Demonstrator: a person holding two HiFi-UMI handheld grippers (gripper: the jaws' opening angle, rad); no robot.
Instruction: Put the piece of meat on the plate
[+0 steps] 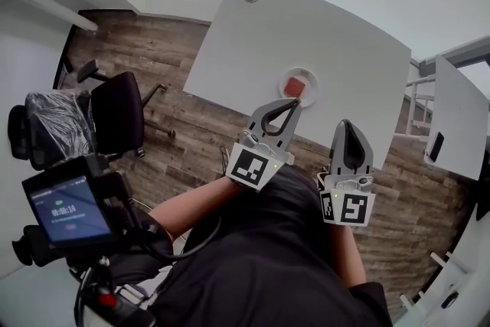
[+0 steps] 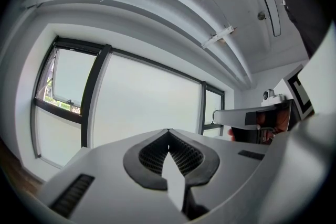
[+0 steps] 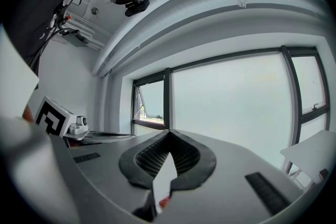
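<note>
In the head view a small round plate (image 1: 308, 77) sits near the front edge of a white table (image 1: 253, 50), and a red piece of meat (image 1: 293, 87) lies on it. My left gripper (image 1: 294, 103) is shut and empty, its tips just short of the plate on the near side. My right gripper (image 1: 346, 123) is shut too, to the right of the plate and nearer to me. In the left gripper view the left gripper (image 2: 168, 131) points level at the windows with its jaws together. The right gripper (image 3: 168, 134) is likewise shut, with a red sliver (image 3: 164, 201) showing low in the slit.
A black office chair (image 1: 115, 111) stands on the wood floor at the left. A device with a lit screen (image 1: 69, 210) is close to the person's left side. A second white table (image 1: 459, 119) stands at the right. Large windows (image 2: 142, 97) lie ahead.
</note>
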